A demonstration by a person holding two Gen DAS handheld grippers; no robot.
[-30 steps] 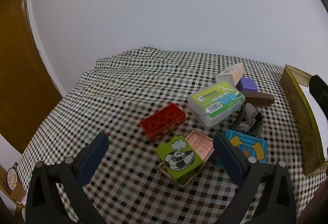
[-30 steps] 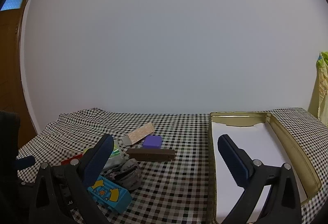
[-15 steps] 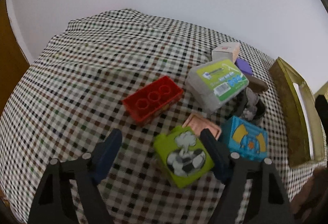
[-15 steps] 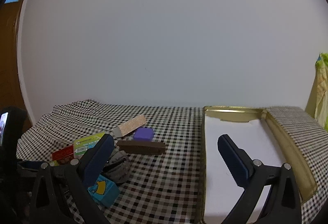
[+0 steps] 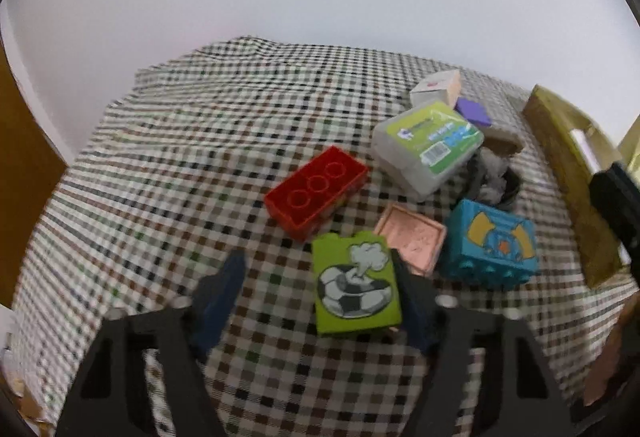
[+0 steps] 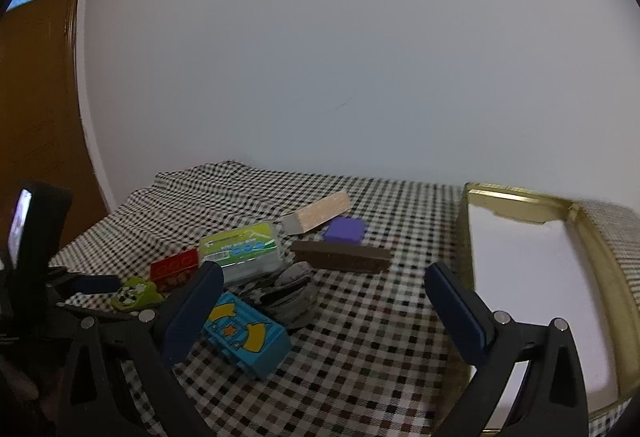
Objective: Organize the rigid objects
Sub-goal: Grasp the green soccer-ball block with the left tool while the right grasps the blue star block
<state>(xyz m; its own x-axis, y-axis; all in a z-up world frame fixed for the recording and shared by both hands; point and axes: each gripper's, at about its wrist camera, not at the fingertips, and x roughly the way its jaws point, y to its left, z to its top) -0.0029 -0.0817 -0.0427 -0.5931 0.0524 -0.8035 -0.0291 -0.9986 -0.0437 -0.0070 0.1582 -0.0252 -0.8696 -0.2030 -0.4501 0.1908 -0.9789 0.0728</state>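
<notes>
A green brick with a football picture (image 5: 354,287) lies on the checked cloth, resting partly on a pink tile (image 5: 412,237). My left gripper (image 5: 320,301) is open, low over the cloth; its right finger is beside the green brick, which lies between the fingers. A red brick (image 5: 316,191), a blue brick (image 5: 490,241) and a clear box with a green label (image 5: 430,147) lie behind. My right gripper (image 6: 320,301) is open and empty above the cloth, left of the gold tin (image 6: 600,277). The blue brick (image 6: 246,337) lies by its left finger.
A brown bar (image 6: 340,257), a purple block (image 6: 344,229), a beige box (image 6: 318,213) and a grey crumpled object (image 6: 290,291) lie in the pile. The gold tin's wall (image 5: 568,173) stands right of the pile. A wooden door (image 6: 36,117) is at the left.
My left gripper has dropped and moved in toward the green brick, which now lies between its fingers. My right gripper has shifted slightly left, still open.
</notes>
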